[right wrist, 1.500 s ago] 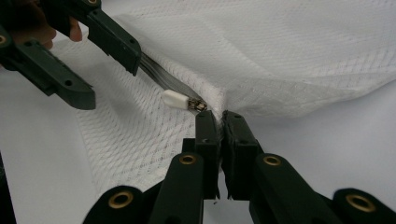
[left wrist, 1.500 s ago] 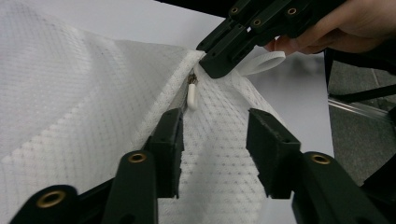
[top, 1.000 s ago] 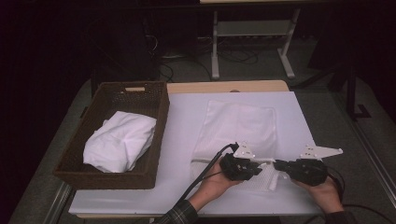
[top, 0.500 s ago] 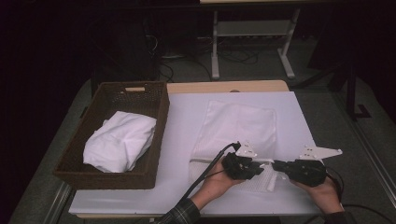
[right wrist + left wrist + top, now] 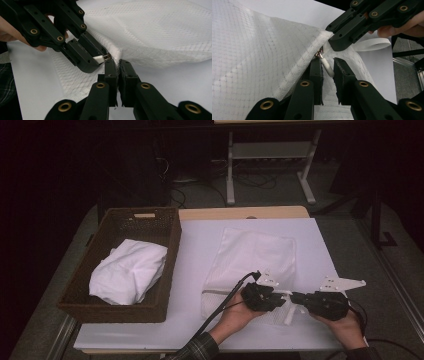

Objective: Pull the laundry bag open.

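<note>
Lower centre of the high view, both grippers meet over the near edge of a white mesh laundry bag lying flat on the white table top. Left gripper has its jaws a bit apart w/ the white zipper pull sitting between the pads; can't tell if they actually press on it. Right gripper has jaws pressed nearly together, pinching the bag's fabric edge right next to the zip end. In the left gripper view the right gripper comes in from upper right, tip on the same corner, w/ a white strap loop behind it. Left side of the high view: a dark wicker basket w/ a bundled white cloth inside, well apart from the bag.
</note>
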Tool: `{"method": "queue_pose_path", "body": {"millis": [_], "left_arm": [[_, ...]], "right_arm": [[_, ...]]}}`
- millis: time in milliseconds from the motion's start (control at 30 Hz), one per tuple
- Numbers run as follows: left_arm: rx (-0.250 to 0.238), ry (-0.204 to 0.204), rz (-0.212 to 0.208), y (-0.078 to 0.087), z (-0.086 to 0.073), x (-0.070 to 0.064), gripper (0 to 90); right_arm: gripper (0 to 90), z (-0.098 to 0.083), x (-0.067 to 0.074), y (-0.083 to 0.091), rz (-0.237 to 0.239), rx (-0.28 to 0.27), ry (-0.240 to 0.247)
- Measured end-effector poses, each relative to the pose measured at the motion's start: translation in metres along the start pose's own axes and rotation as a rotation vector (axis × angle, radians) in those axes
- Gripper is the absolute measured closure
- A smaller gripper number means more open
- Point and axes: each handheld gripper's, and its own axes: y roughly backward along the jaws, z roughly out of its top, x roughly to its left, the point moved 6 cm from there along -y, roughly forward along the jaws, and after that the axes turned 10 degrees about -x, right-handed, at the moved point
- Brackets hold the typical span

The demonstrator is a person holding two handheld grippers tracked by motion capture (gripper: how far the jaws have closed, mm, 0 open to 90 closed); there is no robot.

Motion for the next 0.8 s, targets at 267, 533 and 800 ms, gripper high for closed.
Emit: {"method": "queue_pose_path", "body": {"millis": [267,533,800], "left_arm": [[0.009,0.038,0.005,-0.0001,0.0018,0.0027,81.5],[0.017,0.03,0.011,0.0022,0.0025,0.0045,86.3],[0.026,0.005,-0.008,0.0049,0.0025,0.0012,86.6]], "right_arm": [[85.3,0.0006,0.0005,0.0017,0.004,-0.007,0.0],[85.4,0.0005,-0.0001,0.002,0.002,-0.008,0.005],[85.4,-0.0012,-0.0025,0.0016,-0.015,0.001,0.005]]}}
